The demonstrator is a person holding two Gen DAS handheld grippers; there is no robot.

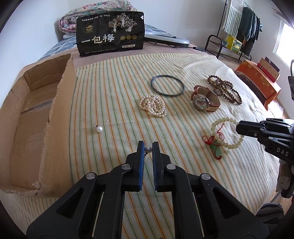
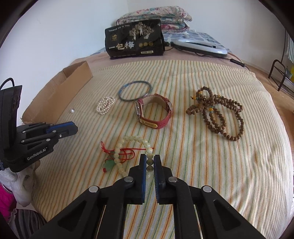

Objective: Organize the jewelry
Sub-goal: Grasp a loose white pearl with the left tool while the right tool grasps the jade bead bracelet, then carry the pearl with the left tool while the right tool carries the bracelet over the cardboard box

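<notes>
My left gripper (image 1: pixel 148 147) is shut on a pearl earring (image 1: pixel 148 149), just above the striped blanket. A second pearl earring (image 1: pixel 99 128) lies loose near the cardboard box (image 1: pixel 60 103). My right gripper (image 2: pixel 150 161) is shut on the pale jade bead bracelet (image 2: pixel 136 139) with a red cord and green pendant; it also shows in the left wrist view (image 1: pixel 227 132). A white pearl bracelet (image 1: pixel 153 104), a blue bangle (image 1: pixel 167 85), a red-strap watch (image 1: pixel 204 100) and a brown bead necklace (image 1: pixel 225 88) lie further back.
The open cardboard box stands along the blanket's left edge. A black snack bag (image 1: pixel 110 33) stands at the back, with a grey device (image 1: pixel 167 37) and folded quilt (image 1: pixel 95 11) behind it. An orange box (image 1: pixel 257 82) sits off the right side.
</notes>
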